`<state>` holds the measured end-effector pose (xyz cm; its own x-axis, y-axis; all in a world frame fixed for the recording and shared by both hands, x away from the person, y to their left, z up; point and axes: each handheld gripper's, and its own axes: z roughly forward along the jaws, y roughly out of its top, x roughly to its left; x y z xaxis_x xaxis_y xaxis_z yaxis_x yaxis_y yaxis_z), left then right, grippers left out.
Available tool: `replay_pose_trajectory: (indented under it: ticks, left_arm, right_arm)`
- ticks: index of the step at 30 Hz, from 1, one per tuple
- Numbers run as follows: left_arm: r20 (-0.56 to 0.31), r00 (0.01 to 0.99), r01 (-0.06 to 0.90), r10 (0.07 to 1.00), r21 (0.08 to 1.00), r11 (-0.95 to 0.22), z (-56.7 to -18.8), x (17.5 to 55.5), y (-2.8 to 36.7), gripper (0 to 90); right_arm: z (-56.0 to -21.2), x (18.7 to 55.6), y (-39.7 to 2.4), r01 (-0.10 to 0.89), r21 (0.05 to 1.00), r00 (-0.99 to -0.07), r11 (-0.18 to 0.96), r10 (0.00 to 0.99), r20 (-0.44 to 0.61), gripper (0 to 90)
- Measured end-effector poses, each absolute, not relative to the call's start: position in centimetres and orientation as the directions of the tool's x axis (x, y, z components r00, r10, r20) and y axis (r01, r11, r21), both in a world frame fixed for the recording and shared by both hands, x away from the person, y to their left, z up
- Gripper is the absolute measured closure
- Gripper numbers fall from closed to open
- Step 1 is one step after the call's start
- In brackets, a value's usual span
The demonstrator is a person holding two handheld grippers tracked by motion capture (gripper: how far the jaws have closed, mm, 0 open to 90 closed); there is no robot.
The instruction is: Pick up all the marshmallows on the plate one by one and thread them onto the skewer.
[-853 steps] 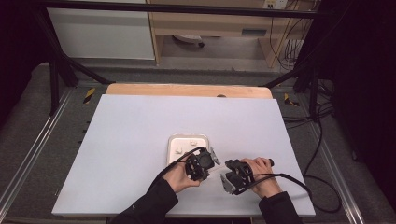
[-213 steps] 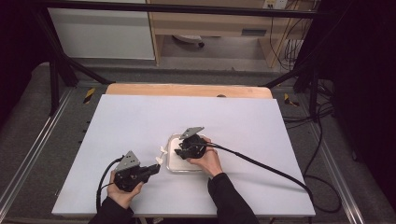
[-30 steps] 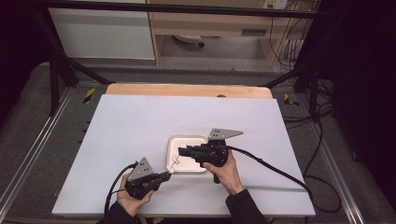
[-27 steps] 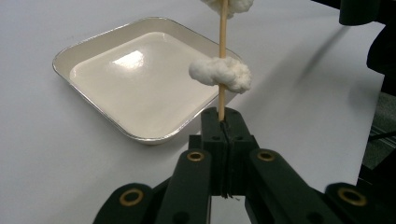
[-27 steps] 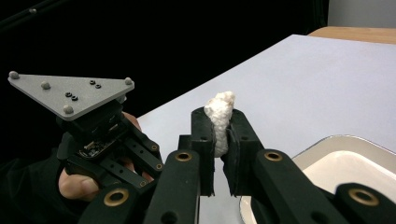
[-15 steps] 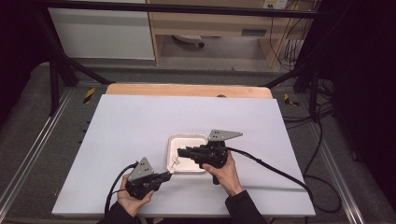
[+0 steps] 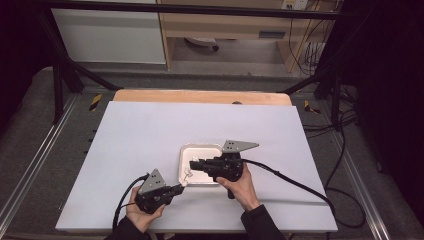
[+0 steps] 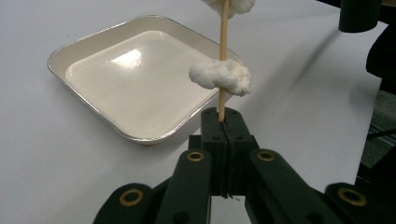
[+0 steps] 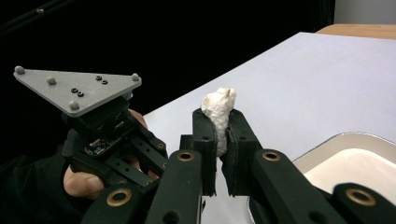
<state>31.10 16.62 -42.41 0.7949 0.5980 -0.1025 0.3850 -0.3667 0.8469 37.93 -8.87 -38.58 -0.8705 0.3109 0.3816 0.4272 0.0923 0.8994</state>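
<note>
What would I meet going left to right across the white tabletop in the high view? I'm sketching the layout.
Left gripper in the person's left hand, shut on a thin wooden skewer → square cream-coloured metal tray → right gripper body over the tray's right side, shut on a white fluffy lump → its black cable trailing right.

Two black two-jaw grippers are seen, the left gripper (image 7: pixel 181 189) and the right gripper (image 7: pixel 194 165), each built of flat black link arms pinned with brass-coloured ringed bushings and ending in blocky black jaws with small recessed screws. A grey three-cornered plate (image 9: pixel 77 88) studded with round grey knobs at its corners and small dark screws near its middle is carried on top of each, and a black cable (image 7: pixel 295 182) is trailed from each body. Dark sleeves (image 7: pixel 260 222) are worn on both forearms.
</note>
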Motion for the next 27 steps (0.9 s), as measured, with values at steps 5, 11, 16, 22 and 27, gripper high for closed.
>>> replay_pose_trajectory:
  ticks: [5,11,16,22,27]
  left_arm:
    - [-0.102,0.798,0.384,0.594,0.846,-0.371,-42.44,31.1,16.56,88.9]
    - [-0.098,0.798,0.384,0.595,0.843,-0.376,-42.38,31.08,16.55,89.0]
    - [-0.104,0.798,0.386,0.594,0.844,-0.371,-42.3,31.07,16.55,89.1]
    - [-0.11,0.795,0.392,0.597,0.844,-0.366,-42.35,31.1,16.62,89.1]
    - [-0.11,0.796,0.389,0.595,0.846,-0.364,-42.3,31.12,16.68,89.1]
  right_arm:
    - [-38.6,37.82,-8.84,0.429,0.898,-0.871,0.095,0.309,0.383,85.2]
    - [-38.7,37.79,-8.78,0.429,0.898,-0.872,0.096,0.304,0.384,85.4]
    - [-38.77,37.7,-8.77,0.425,0.9,-0.874,0.094,0.3,0.382,85.5]
    - [-38.85,37.64,-8.73,0.425,0.9,-0.874,0.096,0.3,0.381,85.6]
    - [-38.92,37.62,-8.67,0.426,0.9,-0.873,0.092,0.303,0.383,85.5]
